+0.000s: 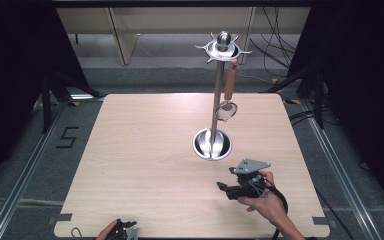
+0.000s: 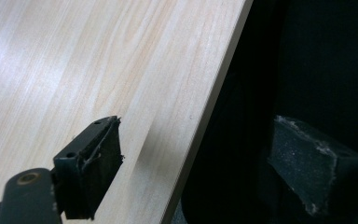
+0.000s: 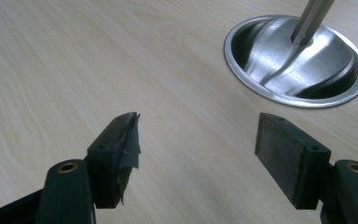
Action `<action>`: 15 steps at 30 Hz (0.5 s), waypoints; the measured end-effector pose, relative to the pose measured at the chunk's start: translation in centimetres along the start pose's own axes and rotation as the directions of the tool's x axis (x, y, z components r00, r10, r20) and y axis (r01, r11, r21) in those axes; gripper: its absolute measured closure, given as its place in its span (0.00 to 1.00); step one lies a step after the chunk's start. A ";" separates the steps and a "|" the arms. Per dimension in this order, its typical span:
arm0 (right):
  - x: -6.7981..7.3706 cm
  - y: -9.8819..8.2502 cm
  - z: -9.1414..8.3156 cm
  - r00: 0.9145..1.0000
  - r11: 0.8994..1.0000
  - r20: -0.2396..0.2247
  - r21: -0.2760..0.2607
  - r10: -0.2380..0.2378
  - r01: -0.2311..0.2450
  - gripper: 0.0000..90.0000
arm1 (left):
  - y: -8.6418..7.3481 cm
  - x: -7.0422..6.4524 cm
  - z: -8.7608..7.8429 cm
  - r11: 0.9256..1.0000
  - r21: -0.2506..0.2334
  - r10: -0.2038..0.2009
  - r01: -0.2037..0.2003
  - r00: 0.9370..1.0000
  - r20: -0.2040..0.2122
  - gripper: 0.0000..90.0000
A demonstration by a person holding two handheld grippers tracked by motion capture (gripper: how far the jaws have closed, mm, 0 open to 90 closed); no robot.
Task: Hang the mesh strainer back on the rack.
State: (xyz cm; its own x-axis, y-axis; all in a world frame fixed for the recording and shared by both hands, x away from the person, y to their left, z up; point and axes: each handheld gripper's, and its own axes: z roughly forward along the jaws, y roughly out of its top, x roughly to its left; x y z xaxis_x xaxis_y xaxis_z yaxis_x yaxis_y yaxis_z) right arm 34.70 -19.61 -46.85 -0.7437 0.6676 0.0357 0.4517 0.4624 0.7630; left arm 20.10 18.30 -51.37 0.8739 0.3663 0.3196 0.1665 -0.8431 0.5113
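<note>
Stand (image 1: 212,144) mid table, strainer (image 1: 227,110) hanging far side | right gripper (image 3: 198,149) near stand, jaws wide, empty | left gripper (image 2: 186,172) near edge, spread | reach slowly, grab handle (image 1: 230,82) straight.

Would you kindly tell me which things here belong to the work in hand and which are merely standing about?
In the work:
- right gripper, jaws open, close to the stand
- steel stand with its bowl base
- wooden-handled strainer hanging from the stand's top ring

Standing about:
- left gripper, open, at the table's near edge
- table
- cables on the floor behind
</note>
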 end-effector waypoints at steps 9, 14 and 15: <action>0.4 -1.1 -0.1 1.000 1.000 -0.013 0.013 -0.016 0.016 0.35 | 0.1 0.1 -0.1 1.000 0.013 0.002 -0.003 1.000 0.011 0.18; 0.6 -1.6 -0.4 1.000 1.000 -0.008 0.012 -0.011 0.012 0.34 | 0.1 0.1 -0.1 1.000 0.014 0.001 -0.002 1.000 0.013 0.18; 0.7 -1.7 -0.4 1.000 1.000 -0.013 0.012 -0.014 0.014 0.34 | 0.1 0.1 -0.1 1.000 0.012 0.002 -0.002 1.000 0.010 0.18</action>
State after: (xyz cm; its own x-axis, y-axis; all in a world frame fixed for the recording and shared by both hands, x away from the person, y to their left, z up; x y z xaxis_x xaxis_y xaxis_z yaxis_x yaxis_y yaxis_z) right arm 33.18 -20.20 -47.86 -0.7561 0.6536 0.0331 0.4472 0.4791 0.7553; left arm 20.12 18.30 -51.26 0.8786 0.3607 0.3130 0.1700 -0.8487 0.5007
